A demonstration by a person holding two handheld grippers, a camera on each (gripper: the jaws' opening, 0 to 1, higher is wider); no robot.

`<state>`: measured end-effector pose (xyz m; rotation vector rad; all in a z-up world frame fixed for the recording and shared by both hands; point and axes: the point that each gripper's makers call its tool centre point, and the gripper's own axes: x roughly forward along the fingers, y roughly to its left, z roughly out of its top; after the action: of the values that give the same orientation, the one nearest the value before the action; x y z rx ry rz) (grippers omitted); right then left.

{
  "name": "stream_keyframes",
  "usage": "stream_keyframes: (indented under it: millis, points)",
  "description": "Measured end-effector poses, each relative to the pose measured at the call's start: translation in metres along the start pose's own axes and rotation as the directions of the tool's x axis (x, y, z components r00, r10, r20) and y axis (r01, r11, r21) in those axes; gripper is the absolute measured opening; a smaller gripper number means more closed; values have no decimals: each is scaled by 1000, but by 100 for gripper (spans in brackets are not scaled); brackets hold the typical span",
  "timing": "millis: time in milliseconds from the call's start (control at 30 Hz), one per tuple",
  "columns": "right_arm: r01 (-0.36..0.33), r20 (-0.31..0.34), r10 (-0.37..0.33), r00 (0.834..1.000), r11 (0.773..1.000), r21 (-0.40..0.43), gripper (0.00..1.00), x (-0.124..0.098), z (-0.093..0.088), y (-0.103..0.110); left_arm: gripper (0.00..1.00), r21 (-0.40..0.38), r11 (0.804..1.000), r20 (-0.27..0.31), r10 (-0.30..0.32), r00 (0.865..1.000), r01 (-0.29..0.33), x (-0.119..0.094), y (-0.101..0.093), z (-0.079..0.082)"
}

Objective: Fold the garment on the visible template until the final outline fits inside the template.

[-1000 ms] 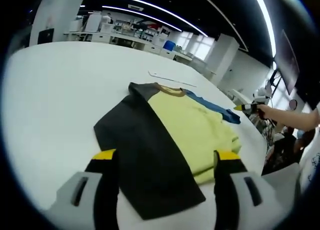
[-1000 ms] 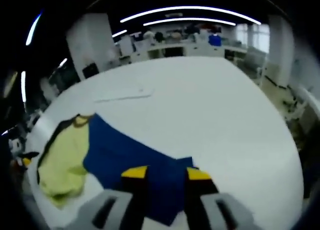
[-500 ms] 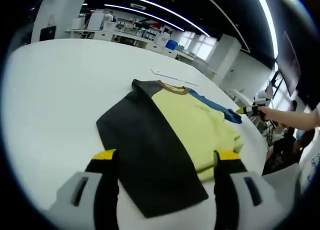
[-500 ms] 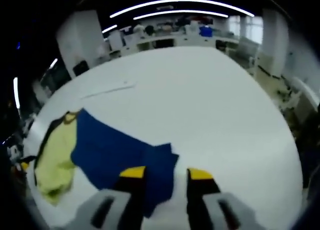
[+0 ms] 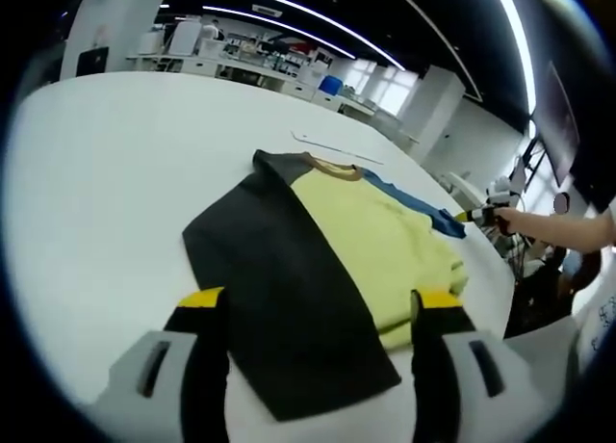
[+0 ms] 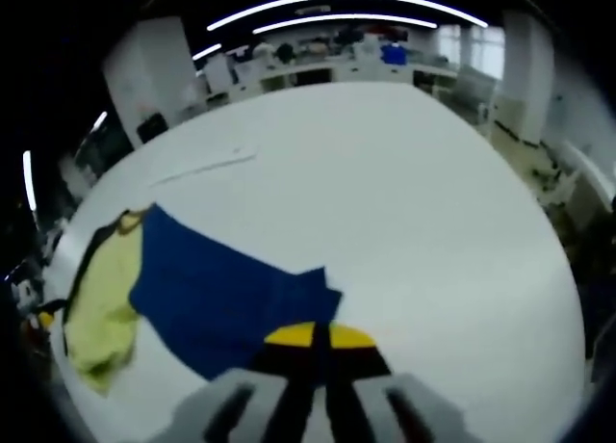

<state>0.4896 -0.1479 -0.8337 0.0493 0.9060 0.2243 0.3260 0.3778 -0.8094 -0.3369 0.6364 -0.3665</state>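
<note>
Lying spread on a wide white tabletop (image 5: 106,193), a three-colour garment (image 5: 332,260) fills the middle of the left gripper view: a black panel on its left, a pale yellow middle with a tan collar at the far end, and a blue strip along its far right edge. The left tongs (image 5: 320,303) stand wide apart at the near end of the garment, their yellow-tipped jaws on either side of the black hem, gripping nothing. At the right of that view the right tongs (image 5: 476,214) sit at the blue sleeve, held by a hand (image 5: 515,219); whether they touch the cloth cannot be told from there.

In the right gripper view the blue panel of the garment (image 6: 217,294) spreads across the tabletop (image 6: 404,193), with the yellow part bunched at the far left. The right tongs (image 6: 320,335) are closed together, yellow tips meeting just at the near corner of the blue cloth; whether any fabric is pinched cannot be told. A thin white strip (image 6: 207,167) lies beyond the garment
</note>
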Motion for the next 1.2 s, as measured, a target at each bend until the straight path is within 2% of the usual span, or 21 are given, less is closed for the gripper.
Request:
stream_keyframes:
  millis: [200, 367, 567, 667, 767, 933, 1000, 1100, 1200]
  points:
    - [22, 18, -22, 1000, 1000, 0, 0, -13, 2, -11, 74, 2, 1000, 3, -3, 1000, 3, -1, 0, 2]
    - [56, 27, -56, 998, 998, 1, 0, -26, 1, -29, 74, 3, 1000, 6, -4, 1000, 4, -1, 0, 4]
    - [119, 24, -120, 992, 992, 41, 0, -42, -8, -63, 74, 4, 1000, 7, -6, 1000, 6, -1, -1, 3]
    - [159, 16, -160, 987, 985, 74, 0, -52, -23, -70, 74, 1, 1000, 6, -4, 1000, 4, 0, -1, 1]
    - [173, 10, -174, 985, 980, 97, 0, -52, -29, -81, 74, -1, 1000, 4, -4, 1000, 4, 0, 0, 0]
    - [190, 37, -196, 980, 974, 125, 0, -46, -28, -99, 74, -2, 1000, -4, -1, 1000, 1, 1, 1, -2]
    - [202, 25, -207, 978, 971, 127, 0, -44, -31, -100, 74, 0, 1000, -5, 0, 1000, 0, 1, 0, -2]
    - [211, 8, -212, 977, 974, 81, 0, -40, -34, -100, 74, -1, 1000, -5, 0, 1000, 0, 1, -1, -3]
    - [209, 11, -211, 977, 975, 76, 0, -45, -36, -90, 74, -3, 1000, -4, 4, 1000, -4, 0, 0, -3]
